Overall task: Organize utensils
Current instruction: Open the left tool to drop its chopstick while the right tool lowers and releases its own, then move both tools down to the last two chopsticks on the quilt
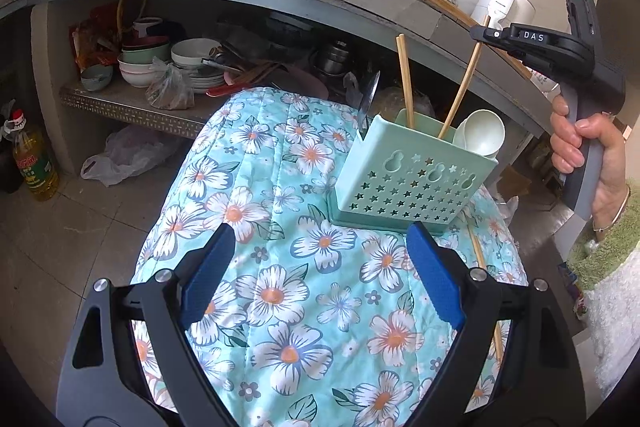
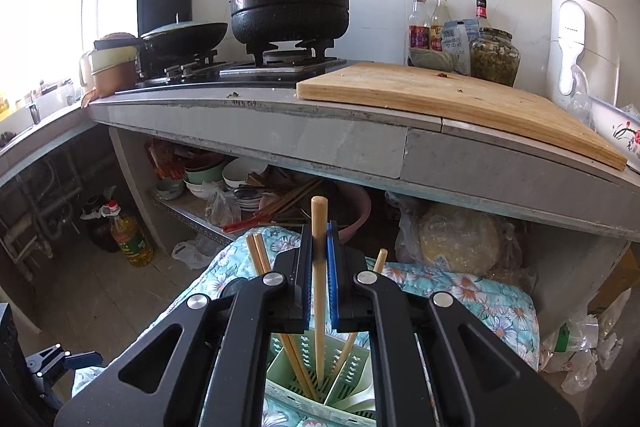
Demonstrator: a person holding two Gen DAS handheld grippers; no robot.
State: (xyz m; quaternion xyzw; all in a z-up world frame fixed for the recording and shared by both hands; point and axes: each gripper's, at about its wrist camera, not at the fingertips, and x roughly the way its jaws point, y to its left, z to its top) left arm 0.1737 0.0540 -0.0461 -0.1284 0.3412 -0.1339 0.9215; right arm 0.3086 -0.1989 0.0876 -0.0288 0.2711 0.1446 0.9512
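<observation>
The pale green utensil holder (image 1: 412, 179) stands on a flower-print quilt (image 1: 280, 227), toward the quilt's far right part, just short of where the cloth rounds off and drops to the tiled floor (image 1: 60, 227). The left gripper (image 1: 320, 275) hovers on the near side of the holder with its blue pads (image 1: 208, 275) spread wide and nothing between them; bare quilt lies open from the pads up to the holder's star-punched front wall. The right gripper (image 2: 320, 267) hangs above the holder, a person's hand (image 1: 580, 147) round its handle, its jaws pressed together on one wooden chopstick (image 2: 319, 287) whose lower end reaches down into a compartment of the holder (image 2: 320, 379). More chopsticks (image 1: 406, 83) lean inside the holder, slanting out past its rim, and a pale spoon (image 1: 482, 133) sits in its right-hand section. A knife blade (image 1: 370, 107) rises at the holder's far left corner. A loose chopstick (image 1: 478, 251) lies on the quilt just right of the holder, close to the cloth's right edge. Behind the holder the grey counter edge (image 2: 320, 135) overhangs, leaving limited headroom above the chopstick tops, with a cluttered shelf (image 1: 132, 103) beneath it.
</observation>
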